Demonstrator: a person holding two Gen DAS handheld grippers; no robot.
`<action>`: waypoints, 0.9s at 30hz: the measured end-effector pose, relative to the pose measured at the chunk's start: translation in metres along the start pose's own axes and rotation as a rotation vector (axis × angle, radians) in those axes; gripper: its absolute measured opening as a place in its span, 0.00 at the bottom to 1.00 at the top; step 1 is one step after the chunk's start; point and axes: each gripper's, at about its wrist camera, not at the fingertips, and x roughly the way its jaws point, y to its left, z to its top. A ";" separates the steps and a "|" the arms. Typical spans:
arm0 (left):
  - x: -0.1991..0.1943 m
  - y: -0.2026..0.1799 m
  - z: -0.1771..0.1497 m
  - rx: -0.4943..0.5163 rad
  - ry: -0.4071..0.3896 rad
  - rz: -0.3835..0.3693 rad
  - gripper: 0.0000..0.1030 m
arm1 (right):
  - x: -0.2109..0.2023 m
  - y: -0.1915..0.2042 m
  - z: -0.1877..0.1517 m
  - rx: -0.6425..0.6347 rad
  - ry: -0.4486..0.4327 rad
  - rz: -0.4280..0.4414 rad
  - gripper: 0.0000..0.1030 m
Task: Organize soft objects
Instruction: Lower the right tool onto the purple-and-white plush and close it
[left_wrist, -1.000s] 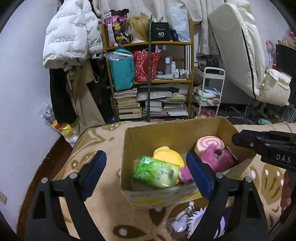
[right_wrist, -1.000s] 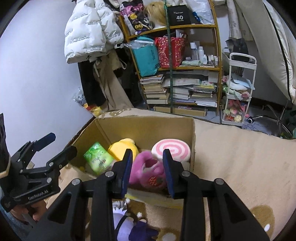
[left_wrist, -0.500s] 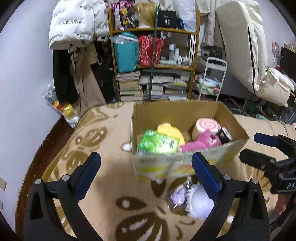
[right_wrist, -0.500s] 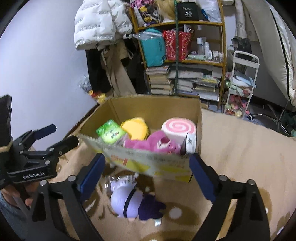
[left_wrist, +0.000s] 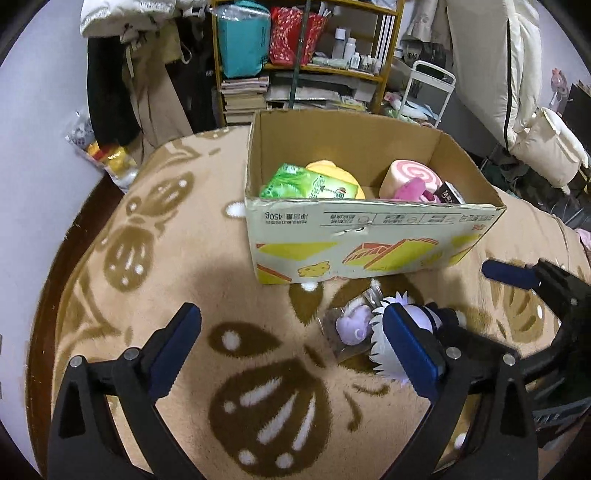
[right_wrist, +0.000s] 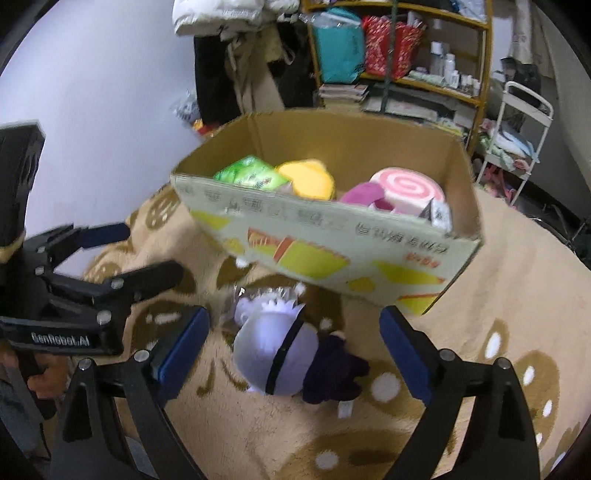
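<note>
Hovering spread and empty, right tool (right_wrist: 293, 354) frames white-haired plush doll (right_wrist: 284, 354) lying outside cardboard box (right_wrist: 332, 251); left tool (left_wrist: 291, 350), also spread, holds nothing.

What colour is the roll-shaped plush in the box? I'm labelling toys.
Pink-and-white swirl on the roll plush; right wrist view shows it best.

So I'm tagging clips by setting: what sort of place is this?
Likely a lived-in bedroom or home storage room: a cluttered bookshelf, hanging coats, and a cardboard box of plush toys on a blanket.
</note>
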 end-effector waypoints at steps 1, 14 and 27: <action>0.003 0.000 0.001 -0.003 0.007 -0.006 0.95 | 0.003 0.001 -0.001 -0.005 0.012 0.002 0.95; 0.035 -0.012 0.010 0.140 0.098 -0.055 0.95 | 0.058 0.015 -0.018 -0.096 0.172 -0.005 0.95; 0.036 -0.017 -0.004 0.240 0.091 -0.081 0.95 | 0.049 -0.003 -0.021 -0.033 0.168 0.033 0.63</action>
